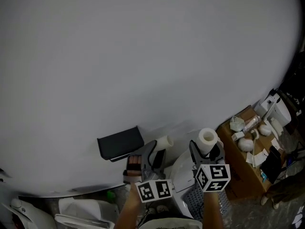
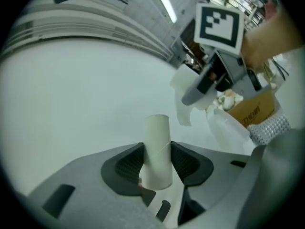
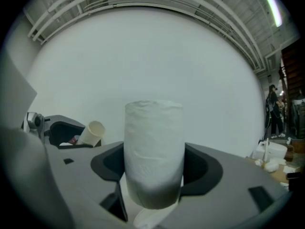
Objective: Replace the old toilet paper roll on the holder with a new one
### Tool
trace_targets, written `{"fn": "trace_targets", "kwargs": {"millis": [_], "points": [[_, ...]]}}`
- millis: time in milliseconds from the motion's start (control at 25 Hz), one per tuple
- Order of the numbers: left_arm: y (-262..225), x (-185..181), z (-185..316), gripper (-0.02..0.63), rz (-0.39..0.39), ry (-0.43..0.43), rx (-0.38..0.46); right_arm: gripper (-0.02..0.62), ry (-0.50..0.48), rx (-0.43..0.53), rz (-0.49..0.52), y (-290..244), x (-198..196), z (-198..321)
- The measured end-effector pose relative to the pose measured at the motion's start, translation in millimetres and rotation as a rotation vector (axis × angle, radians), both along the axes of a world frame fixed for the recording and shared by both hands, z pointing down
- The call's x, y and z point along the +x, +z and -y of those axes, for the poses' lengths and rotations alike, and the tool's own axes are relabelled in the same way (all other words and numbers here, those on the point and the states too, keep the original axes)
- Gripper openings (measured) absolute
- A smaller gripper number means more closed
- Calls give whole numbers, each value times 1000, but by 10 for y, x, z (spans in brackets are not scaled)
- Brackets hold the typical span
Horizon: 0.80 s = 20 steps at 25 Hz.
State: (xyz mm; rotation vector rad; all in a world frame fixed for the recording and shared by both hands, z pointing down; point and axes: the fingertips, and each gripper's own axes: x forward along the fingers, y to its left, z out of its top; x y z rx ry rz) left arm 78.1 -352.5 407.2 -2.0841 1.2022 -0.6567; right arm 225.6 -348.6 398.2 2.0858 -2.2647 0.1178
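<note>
core (image 2: 157, 142): bare, pale cardboard tube with a spiral seam and no paper on it. It is pinched at its lower half between the pads of the left tongs (image 2: 157, 164), and its top end juts clear above them.
new roll (image 3: 153, 147): full, white and soft. It stands clamped by its sides in the right tongs (image 3: 155, 166), at 3 o'clock of the core, with a loose end hanging beneath.
holder (image 1: 120, 142): dark, flat, tilted cover on the white wall, at 9 o'clock of the core, near but apart.
</note>
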Motion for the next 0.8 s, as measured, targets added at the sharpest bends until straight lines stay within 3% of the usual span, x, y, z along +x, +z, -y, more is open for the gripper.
{"fn": "trace_targets", "kwargs": {"millis": [200, 400, 640, 800], "points": [[-364, -352, -137, 181, -284, 11, -23, 310, -41, 7, 1, -24, -216, 7], [-747, -910, -291, 183, -666, -5, -45, 310, -77, 10, 2, -33, -407, -5], [-824, -1805, -420, 183, -875, -126, -16, 310, -119, 2, 8, 17, -627, -8], [-734, -2276, -503, 183, -959, -224, -16, 310, -149, 4, 13, 29, -772, 4]]}}
